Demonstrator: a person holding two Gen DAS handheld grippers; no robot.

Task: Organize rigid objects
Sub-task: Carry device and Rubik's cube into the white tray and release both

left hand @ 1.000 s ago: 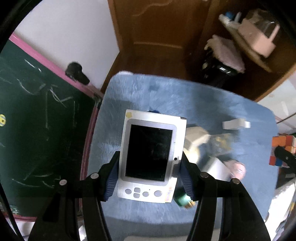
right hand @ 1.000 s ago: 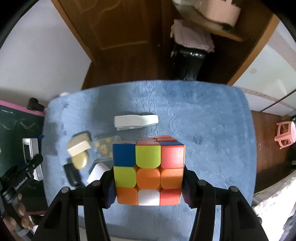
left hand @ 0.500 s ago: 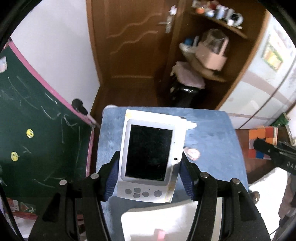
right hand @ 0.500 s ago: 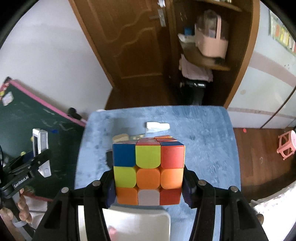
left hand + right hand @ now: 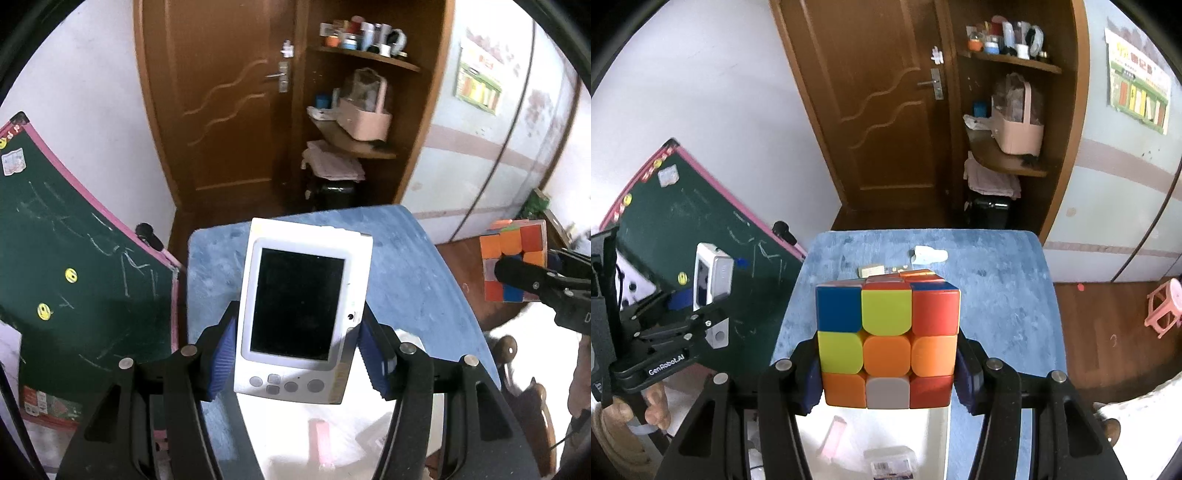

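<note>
Both grippers have risen well above the blue desk. Left gripper clamps a white handheld device; right gripper clamps a puzzle cube. Small items near the desk's far edge, possibly a stapler.

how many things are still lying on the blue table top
2 at least: a white piece near the far edge and a cream block beside it; the cube may hide more.

One label reads clearly — "GenRobot.AI", in white letters on the black arm of the left tool, seen from the right wrist view. The wall poster and the chalkboard carry marks too small or blurred to read.
</note>
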